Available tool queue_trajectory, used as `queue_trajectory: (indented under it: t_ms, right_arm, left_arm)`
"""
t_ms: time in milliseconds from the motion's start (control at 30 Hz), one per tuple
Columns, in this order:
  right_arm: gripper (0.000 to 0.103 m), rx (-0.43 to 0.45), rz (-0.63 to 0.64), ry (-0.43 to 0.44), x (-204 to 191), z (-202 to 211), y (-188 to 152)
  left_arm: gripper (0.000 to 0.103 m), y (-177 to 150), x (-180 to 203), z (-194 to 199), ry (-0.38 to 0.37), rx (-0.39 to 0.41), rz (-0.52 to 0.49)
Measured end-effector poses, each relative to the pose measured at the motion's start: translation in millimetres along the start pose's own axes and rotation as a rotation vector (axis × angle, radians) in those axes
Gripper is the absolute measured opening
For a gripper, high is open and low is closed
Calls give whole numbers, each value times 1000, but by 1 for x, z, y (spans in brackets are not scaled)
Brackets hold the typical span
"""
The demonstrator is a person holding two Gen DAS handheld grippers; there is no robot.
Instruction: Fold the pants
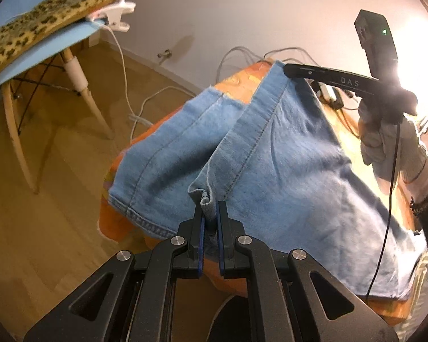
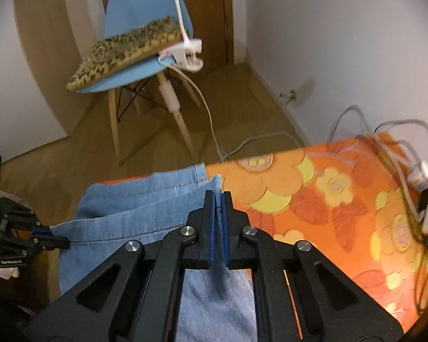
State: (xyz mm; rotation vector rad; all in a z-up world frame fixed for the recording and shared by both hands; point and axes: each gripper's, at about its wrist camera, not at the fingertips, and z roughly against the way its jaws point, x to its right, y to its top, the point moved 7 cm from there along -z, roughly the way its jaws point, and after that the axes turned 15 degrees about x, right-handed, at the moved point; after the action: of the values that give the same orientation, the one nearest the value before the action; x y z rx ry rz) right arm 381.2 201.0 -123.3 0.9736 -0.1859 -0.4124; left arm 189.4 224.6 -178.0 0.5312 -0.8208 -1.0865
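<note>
Where the wooden floor (image 2: 71,156) meets the pale wall (image 2: 342,42), a table draped in an orange flowered cloth (image 2: 314,193) takes up the near corner of the room, and the light-blue denim pants (image 1: 271,156) lie spread across it. Beyond the table stands a blue chair (image 2: 134,8) on splayed wooden legs, with a leopard-print cushion (image 2: 128,48) on its seat and a white clip lamp (image 2: 185,52) clamped to the seat's edge. White cables (image 2: 385,131) trail along the table's far side to a power strip, which is blurred and partly cut off. A bright lamp washes out the right edge of the left wrist view, so what sits there is hard to make out. The pants overhang the table's left edge, while the cloth to their right lies bare. The right gripper (image 2: 219,196) is clamped on a raised fold of denim, its blue pads pressing the fabric. The left gripper (image 1: 209,213) likewise pinches a small bunched fold at the near hem, apparently fully closed on it.
</note>
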Motion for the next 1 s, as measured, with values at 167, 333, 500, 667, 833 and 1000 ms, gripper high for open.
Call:
queue_trajectory:
  t_ms: [167,333,500,667,833,1000]
  right_arm:
    - [4,38,24,-20,-9,-2,30]
    - [4,54,45,-10,-23,-25,52]
    - [4,-39,81,-24,-32,-72,30]
    - [4,-98,71,-49,-27,-104,-2]
    - [4,-108,55,-49,-22,-115,-10]
    - [1,-94,49,-61,-21,-120,-9]
  left_arm:
    - [6,14,-5,12,16,45,-7]
    - [6,25,-33,21,55,62,28]
    - [6,10,-40,0,77,-10,22]
    - [6,0,-42,-16,87,-30,21]
    - [6,-2,-44,-19,96,-37,-3]
    - [6,-7,-45,-20,99,-43,2]
